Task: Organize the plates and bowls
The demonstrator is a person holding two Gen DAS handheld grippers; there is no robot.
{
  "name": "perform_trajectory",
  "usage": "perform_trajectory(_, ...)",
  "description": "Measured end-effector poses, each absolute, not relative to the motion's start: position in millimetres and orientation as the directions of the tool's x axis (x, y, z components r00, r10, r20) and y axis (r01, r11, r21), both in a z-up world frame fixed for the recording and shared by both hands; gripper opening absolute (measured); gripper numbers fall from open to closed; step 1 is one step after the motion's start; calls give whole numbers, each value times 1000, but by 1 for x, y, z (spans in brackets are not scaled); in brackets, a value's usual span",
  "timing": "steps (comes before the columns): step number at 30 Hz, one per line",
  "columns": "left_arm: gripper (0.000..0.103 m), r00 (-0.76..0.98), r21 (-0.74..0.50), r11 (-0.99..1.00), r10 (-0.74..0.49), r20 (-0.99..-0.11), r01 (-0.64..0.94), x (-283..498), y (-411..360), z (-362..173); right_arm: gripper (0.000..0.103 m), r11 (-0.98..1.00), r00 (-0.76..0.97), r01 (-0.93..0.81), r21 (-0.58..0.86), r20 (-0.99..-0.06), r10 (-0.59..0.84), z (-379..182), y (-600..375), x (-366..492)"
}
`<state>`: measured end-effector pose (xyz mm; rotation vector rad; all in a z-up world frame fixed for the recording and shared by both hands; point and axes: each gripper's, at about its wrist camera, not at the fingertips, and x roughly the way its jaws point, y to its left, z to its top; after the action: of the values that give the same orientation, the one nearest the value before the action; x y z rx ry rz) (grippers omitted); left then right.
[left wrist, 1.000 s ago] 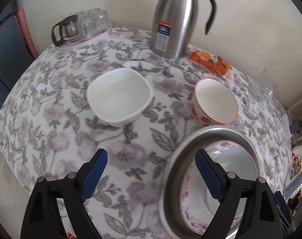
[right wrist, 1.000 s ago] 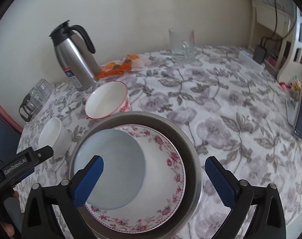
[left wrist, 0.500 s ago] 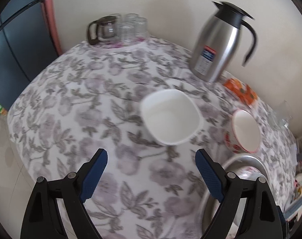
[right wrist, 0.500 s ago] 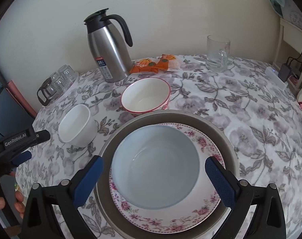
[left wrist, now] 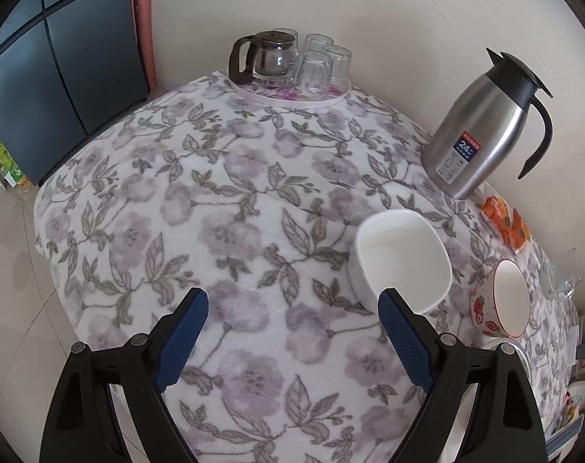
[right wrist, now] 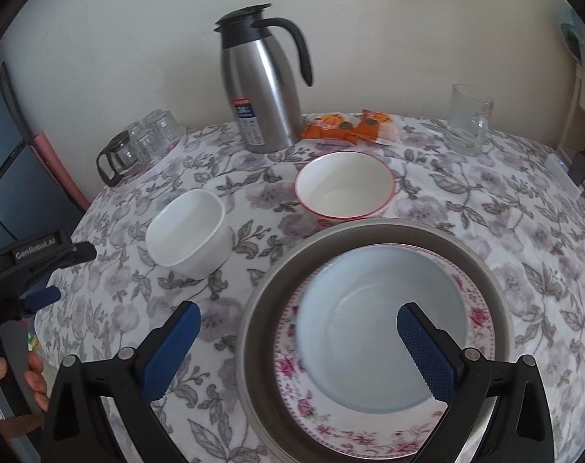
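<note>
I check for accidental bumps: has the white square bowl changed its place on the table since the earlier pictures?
No. The white square bowl sits at the same spot beside the red-rimmed bowl, in front of the steel thermos; only the camera view shifted.

Left gripper (left wrist: pixel 292 301): black plastic frame, two angled arms, silver round pivot screws behind each finger. Fingers (left wrist: pixel 182 337) carry dark blue pads with a fine knurled texture. Right gripper (right wrist: pixel 298 316): same build, same blue pads, same screws. Left unit's side reads "GenRobot.AI" in grey lettering; grey handle behind it, gripped by a hand (right wrist: pixel 7 370).
</note>
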<state>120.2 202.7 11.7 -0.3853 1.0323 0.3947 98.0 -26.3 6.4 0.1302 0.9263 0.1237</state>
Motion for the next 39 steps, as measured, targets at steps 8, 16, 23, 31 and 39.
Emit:
perform_trajectory(8, 90, 448, -141, 845, 125, -885, -515, 119, 222, 5, 103, 979, 610, -112, 171, -766, 203, 6, 5, 101)
perform_trajectory(16, 90, 453, -165, 837, 108, -885, -521, 120, 236, -2, 103, 973, 623, -141, 182, -748, 230, 2, 23, 104)
perform_trajectory(23, 90, 502, -201, 826, 111, -858, -527, 120, 247, 0, 103, 967, 657, -146, 211, -709, 254, 5, 24, 103)
perform_trajectory(31, 90, 537, -288, 810, 40, -842, -512, 126, 250, -12, 103, 959, 652, -142, 244, -706, 275, 1, 22, 107)
perform_trajectory(39, 90, 527, -367, 809, -84, -846, -460, 144, 244, -24, 88, 950, 647, -149, 274, -700, 303, 6, 22, 121)
